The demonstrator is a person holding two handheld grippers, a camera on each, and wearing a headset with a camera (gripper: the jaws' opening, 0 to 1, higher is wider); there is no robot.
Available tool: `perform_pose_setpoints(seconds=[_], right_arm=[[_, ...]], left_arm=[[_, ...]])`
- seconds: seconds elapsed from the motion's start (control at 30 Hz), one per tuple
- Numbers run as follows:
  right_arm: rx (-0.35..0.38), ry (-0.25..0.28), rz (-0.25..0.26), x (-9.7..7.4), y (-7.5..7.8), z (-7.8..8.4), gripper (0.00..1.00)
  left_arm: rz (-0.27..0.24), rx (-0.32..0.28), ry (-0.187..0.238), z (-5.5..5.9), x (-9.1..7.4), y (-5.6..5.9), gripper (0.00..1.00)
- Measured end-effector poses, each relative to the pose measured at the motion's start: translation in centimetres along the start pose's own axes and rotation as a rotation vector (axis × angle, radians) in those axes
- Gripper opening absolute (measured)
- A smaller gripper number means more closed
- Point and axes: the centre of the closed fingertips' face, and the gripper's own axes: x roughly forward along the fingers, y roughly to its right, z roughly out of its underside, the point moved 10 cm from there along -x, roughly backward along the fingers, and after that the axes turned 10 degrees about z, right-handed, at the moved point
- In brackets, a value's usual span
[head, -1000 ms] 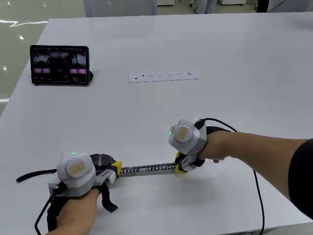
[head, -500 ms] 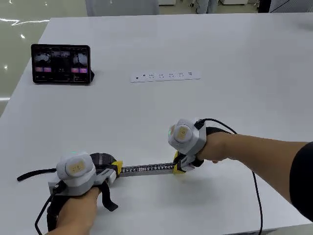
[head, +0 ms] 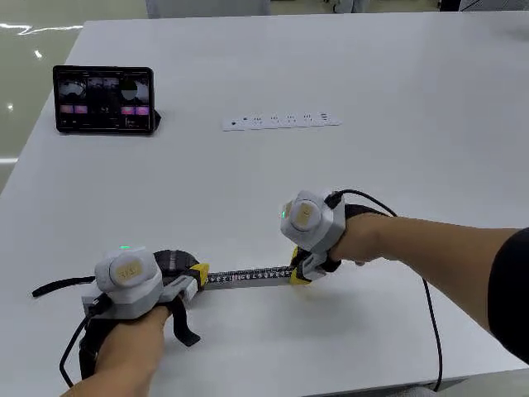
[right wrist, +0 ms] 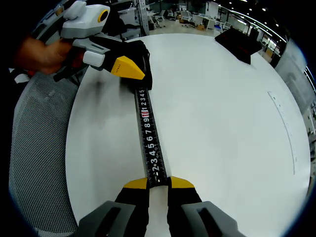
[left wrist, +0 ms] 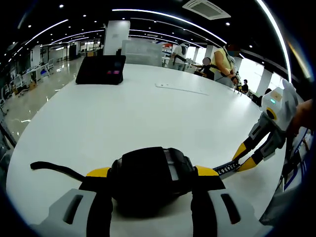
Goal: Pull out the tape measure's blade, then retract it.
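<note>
In the head view, the left gripper (head: 197,275) sits low on the white tabletop (head: 388,107) with its fingers clamped on the black case of the tape measure (head: 171,263). The blade (head: 248,275) runs flat along the tabletop to the right gripper (head: 297,277), whose yellow-tipped fingers pinch its far end. A tablet (head: 105,99) stands at the far left and a white power strip (head: 281,121) lies further back. In the left gripper view, the case (left wrist: 150,173) rests on the tabletop between the two yellow fingers (left wrist: 98,173), which press on its sides, and the blade (left wrist: 227,169) leads off right to the other gripper's fingertips (left wrist: 246,164). In the right gripper view, the fingers (right wrist: 136,183) close on the blade's end, and the numbered blade (right wrist: 148,133) stretches straight away to the case (right wrist: 138,57) held in the left gripper.
</note>
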Motion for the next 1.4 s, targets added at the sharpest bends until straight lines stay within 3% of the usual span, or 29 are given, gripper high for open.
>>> perform_pose_setpoints(seconds=[1.4], right_arm=[[-0.039,0.019,-0.012,0.6,-0.2,-2.2,0.1]], left_arm=[[0.008,0.005,-0.017,-0.3,0.0,-0.1,0.6]])
